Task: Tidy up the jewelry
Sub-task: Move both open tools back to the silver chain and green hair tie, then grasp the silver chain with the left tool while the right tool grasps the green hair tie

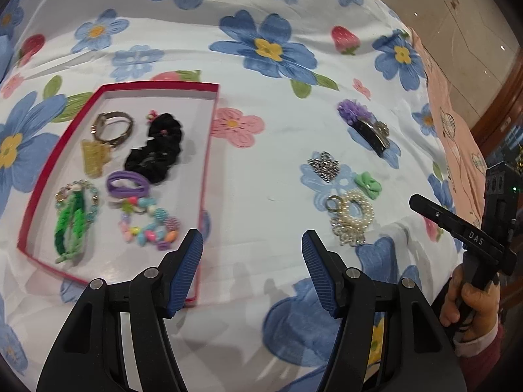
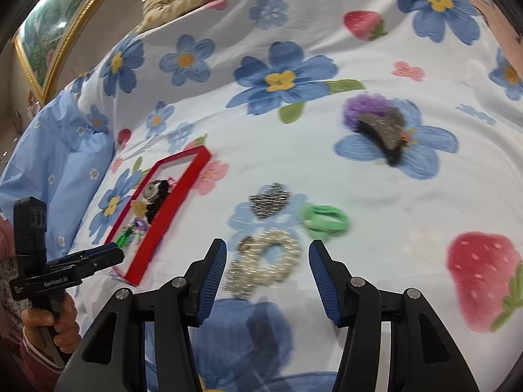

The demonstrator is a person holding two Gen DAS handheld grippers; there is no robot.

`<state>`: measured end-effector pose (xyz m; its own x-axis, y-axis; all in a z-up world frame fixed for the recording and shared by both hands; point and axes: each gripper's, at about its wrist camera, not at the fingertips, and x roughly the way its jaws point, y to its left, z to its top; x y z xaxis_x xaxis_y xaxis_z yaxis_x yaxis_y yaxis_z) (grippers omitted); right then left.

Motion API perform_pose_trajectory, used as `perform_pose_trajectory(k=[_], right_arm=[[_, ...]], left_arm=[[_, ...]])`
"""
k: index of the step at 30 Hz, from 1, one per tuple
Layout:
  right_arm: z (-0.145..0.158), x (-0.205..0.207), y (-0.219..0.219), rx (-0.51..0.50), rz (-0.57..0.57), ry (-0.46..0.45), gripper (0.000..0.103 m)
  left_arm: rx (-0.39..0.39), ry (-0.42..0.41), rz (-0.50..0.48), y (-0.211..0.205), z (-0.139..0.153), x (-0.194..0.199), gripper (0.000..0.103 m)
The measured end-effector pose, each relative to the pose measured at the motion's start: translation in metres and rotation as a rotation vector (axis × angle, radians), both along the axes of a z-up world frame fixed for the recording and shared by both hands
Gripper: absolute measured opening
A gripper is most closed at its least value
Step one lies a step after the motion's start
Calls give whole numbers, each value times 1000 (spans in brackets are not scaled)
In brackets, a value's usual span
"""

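Jewelry sorting about half done: red tray point(image 1: 209, 137) on the flowered bedspread point(image 1: 278, 170) holds seven pieces; pearl bracelet point(image 2: 266, 263), silver clip point(image 2: 269, 200), green tie point(image 2: 325, 218) and purple clip point(image 2: 376, 121) wait outside. Left tongs point(image 1: 251, 245) and right tongs point(image 2: 268, 254) both released, empty.

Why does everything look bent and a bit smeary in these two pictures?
Both views come through fisheye lenses, so the flowered sheet bulges and the corners go dark. In the left wrist view the red box and its contents are only slightly soft. The right wrist view is more smeared: the pearl piece and green hair tie streak. Lighting is even, shadows faint.
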<state>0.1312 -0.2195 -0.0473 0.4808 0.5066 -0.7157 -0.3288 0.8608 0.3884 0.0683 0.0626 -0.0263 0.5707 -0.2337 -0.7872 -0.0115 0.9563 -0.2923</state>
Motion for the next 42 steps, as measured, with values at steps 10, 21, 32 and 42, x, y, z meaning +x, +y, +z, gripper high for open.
perform_pose_trajectory(k=[10,21,32,42], right_arm=[[-9,8,-25,-17,-33,10,55],[-23,31,-19,-57,-6,28,55],[-46,60,5,-149,72,52,55],[-55,67,-2,-143,64,78,19]], left_arm=[[28,14,-86,-40,-2,23,63],[61,27,-148,-63,-11,69,63],[72,72,-235,-90,-37,116,63],[81,73,-290,-115,-49,148,63]])
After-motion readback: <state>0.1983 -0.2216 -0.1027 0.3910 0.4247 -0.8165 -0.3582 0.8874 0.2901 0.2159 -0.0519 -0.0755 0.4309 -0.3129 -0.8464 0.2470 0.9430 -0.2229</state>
